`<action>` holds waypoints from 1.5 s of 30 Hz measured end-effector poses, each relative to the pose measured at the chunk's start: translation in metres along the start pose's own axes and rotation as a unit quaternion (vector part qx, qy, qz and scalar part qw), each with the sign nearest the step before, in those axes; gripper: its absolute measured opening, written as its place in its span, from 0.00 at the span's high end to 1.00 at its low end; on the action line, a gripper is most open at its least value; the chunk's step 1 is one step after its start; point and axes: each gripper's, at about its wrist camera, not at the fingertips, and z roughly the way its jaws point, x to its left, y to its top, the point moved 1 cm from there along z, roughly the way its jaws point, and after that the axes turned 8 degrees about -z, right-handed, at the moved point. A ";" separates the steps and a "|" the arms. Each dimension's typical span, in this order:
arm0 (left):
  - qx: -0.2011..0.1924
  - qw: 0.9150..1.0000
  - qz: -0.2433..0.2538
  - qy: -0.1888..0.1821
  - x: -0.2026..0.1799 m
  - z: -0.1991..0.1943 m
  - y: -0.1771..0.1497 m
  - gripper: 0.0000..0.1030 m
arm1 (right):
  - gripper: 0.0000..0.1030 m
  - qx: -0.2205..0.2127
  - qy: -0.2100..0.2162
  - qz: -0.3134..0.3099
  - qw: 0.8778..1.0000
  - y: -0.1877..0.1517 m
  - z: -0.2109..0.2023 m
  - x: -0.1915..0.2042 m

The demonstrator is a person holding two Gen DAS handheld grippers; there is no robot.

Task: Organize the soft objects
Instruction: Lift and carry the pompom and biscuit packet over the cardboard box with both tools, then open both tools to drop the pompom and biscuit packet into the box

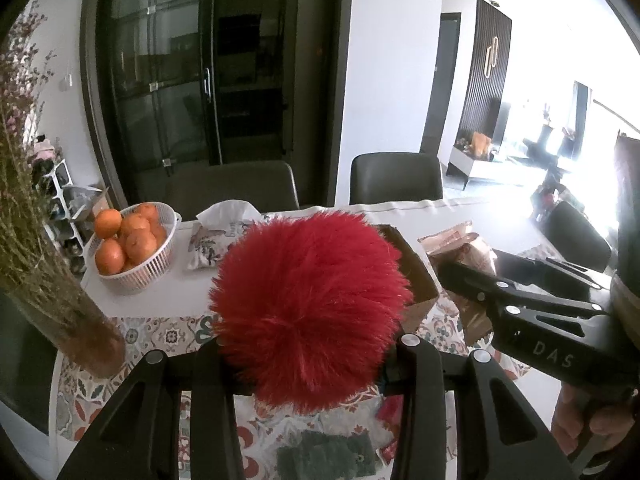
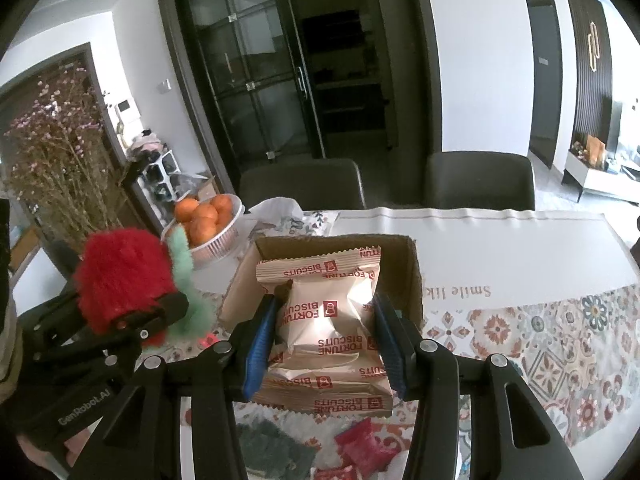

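A fluffy red pom-pom (image 1: pixel 312 312) fills the middle of the left wrist view, and my left gripper (image 1: pixel 314 360) is shut on it, its fingertips buried in the fur. From the right wrist view the pom-pom (image 2: pixel 124 276) has a mint-green fuzzy stem (image 2: pixel 184 280) hanging beside it, with the left gripper (image 2: pixel 134 304) holding it above the table. My right gripper (image 2: pixel 325 340) is shut on a stack of beige Fortune Biscuits packets (image 2: pixel 332 320), blue pads (image 2: pixel 260 340) pressing both sides. An open cardboard box (image 2: pixel 408 276) stands just behind the packets.
A white basket of oranges (image 1: pixel 160 256), a tissue pack (image 1: pixel 216 244) and a vase of dried flowers (image 1: pixel 68 320) stand at the left. A dark green fuzzy piece (image 1: pixel 328 456) and red packets (image 2: pixel 364 444) lie on the patterned cloth (image 2: pixel 560 340). Two dark chairs (image 2: pixel 480 180) stand at the far edge.
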 end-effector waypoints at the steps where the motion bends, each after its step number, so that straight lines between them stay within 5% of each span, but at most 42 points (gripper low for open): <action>1: 0.001 1.000 0.000 0.000 0.000 0.003 0.001 0.61 | 0.52 0.000 -0.001 -0.001 1.000 0.001 0.002 -0.001; 22: 0.031 1.000 0.000 0.003 0.011 0.078 0.025 0.61 | 0.52 0.046 0.010 0.013 0.999 0.017 0.084 -0.028; 39: 0.091 0.996 -0.001 0.013 0.025 0.144 0.009 0.60 | 0.52 0.105 0.008 0.005 0.994 0.000 0.148 -0.036; 41: 0.097 0.995 -0.002 0.012 0.026 0.149 0.007 0.55 | 0.51 0.109 0.011 0.004 0.994 -0.001 0.152 -0.037; 43: 0.106 0.994 -0.003 0.016 0.026 0.154 0.005 0.37 | 0.47 0.114 0.018 0.003 0.993 -0.003 0.156 -0.037; 45: 0.107 0.994 -0.009 0.018 0.029 0.157 0.003 0.33 | 0.35 0.121 0.014 0.006 0.992 -0.005 0.159 -0.038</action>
